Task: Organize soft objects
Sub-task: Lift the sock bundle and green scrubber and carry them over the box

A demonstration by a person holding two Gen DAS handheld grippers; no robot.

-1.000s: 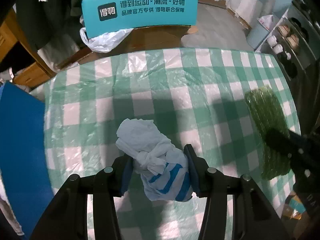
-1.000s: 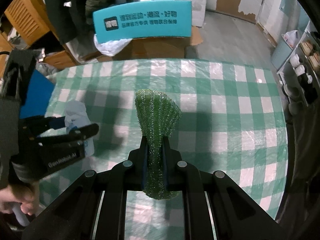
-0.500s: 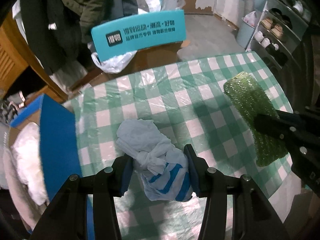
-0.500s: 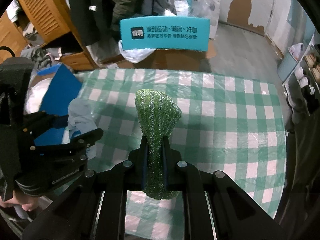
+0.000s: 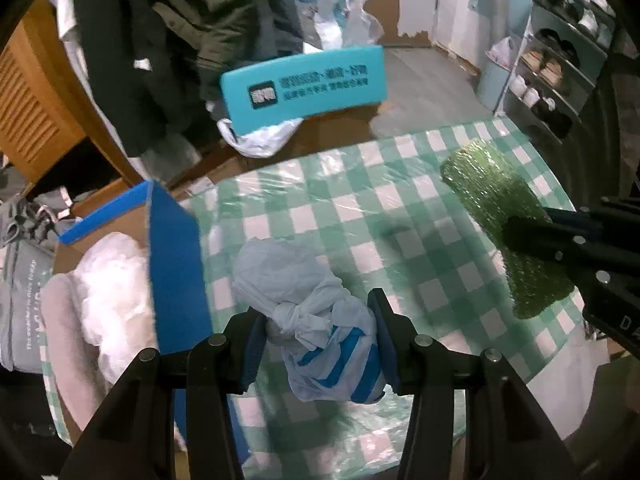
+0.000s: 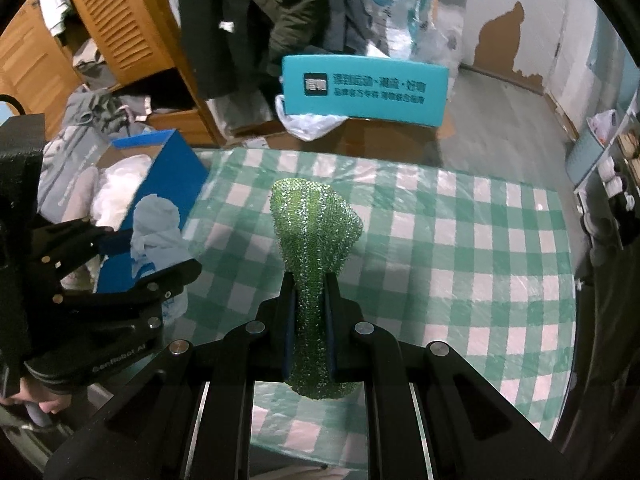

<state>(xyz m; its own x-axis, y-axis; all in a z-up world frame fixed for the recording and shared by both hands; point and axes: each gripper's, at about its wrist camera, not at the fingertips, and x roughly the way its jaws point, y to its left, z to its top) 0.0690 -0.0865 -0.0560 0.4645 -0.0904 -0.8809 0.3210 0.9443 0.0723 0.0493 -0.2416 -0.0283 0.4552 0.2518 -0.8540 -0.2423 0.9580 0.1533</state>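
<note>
Left wrist view:
- Blue cardboard box [image 5: 176,264], open top, at L edge of table. Contents: white fluffy stuffing [image 5: 116,292] and a pale pink soft roll [image 5: 64,332]. Box wall stands just beside the left gripper's L finger.
- Left gripper [image 5: 318,344]: jaws clamped on a knotted white cloth bundle w/ blue stripes [image 5: 316,320], held clear above the table. Top of bundle bulges out past the fingertips.
- Table w/ green-white check cloth under clear plastic [image 5: 360,208]: bare in the part seen.
- Right gripper [image 5: 532,236] enters from R edge, clamped on a green glitter scrub cloth [image 5: 496,208], also above the table, well apart from the bundle.
- Beyond table: teal printed box [image 5: 304,84] w/ white plastic bag [image 5: 260,140] under it; dark coats [image 5: 180,32] hanging; wooden cabinet [image 5: 36,104] at L; shoe rack [image 5: 552,60] at R.

Right wrist view:
- Right gripper [image 6: 306,312]: jaws nearly together, pinching the scrub cloth [image 6: 312,232] at its narrow waist; wide end fans out ahead of the tips, short end hangs behind.
- Blue box [image 6: 168,176] at upper L, white stuffing [image 6: 120,184] inside.
- Left gripper [image 6: 148,252] at L w/ bundle [image 6: 156,228], in front of the box wall; blocks view of the box's near side.
- Table [image 6: 480,248] otherwise bare. Teal box [image 6: 364,92] and coats [image 6: 256,20] behind.
</note>
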